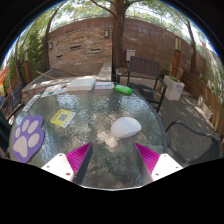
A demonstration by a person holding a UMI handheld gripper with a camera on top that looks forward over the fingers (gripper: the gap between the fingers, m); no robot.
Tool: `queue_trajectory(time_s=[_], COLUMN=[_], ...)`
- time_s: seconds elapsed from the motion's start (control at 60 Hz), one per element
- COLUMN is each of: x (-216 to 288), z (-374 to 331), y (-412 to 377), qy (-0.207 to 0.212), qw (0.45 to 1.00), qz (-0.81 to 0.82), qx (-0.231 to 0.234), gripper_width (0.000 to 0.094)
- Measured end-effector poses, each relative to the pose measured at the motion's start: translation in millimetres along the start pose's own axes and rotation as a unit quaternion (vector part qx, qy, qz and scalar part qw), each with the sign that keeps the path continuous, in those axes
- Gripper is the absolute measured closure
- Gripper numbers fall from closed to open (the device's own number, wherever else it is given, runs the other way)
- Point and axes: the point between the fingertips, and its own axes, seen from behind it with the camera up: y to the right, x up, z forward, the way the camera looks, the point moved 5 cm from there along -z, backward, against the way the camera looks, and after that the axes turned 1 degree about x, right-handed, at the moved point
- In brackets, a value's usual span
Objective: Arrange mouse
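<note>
A white computer mouse lies on a round glass table, just ahead of my fingers and a little right of the middle. A purple paw-shaped mat lies at the table's left edge. My gripper is open and empty above the table's near side, with its magenta pads spread wide. The mouse sits beyond the fingertips, not between them.
A yellow-and-white square item lies left of the mouse. A white flat thing and a green thing lie at the table's far edge. Dark patio chairs stand beyond, with a brick wall and a tree trunk behind.
</note>
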Motion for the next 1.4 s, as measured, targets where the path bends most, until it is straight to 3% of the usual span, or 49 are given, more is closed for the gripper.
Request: queue_trajectory(time_s=[0.417, 0.5, 0.583, 0.8, 0.9, 1.017, 1.133, 1.2, 1.3, 1.4], x=[50.1, 57.4, 61.3, 64.1, 90.3, 151.9, 205.8, 211.5, 171.3, 100.7], z=[98.2, 109.3, 112.0, 101.6, 66.9, -9.1, -87.8, -108.7, -98.9, -53.9], y=[12.4, 9.9, 10.8, 13.4, 10.5, -18.1, -99.0, -155.5, -257.6, -323.7], qy=[0.005, 0.008, 0.013, 0.011, 0.042, 0.118, 0.198, 0.214, 0.18, 0.095], qw=[1.0, 1.0, 1.0, 0.999, 0.996, 0.988, 0.976, 0.974, 0.982, 0.994], qz=[0.029, 0.018, 0.013, -0.004, 0.012, 0.05, 0.065, 0.061, 0.048, 0.021], qx=[0.002, -0.005, -0.01, -0.05, -0.073, -0.089, -0.061, -0.03, 0.024, 0.049], gripper_width=[0.0154, 0.0234, 0.0451, 0.0575, 0.0597, 0.0592, 0.0582, 0.0591, 0.0599, 0.0599])
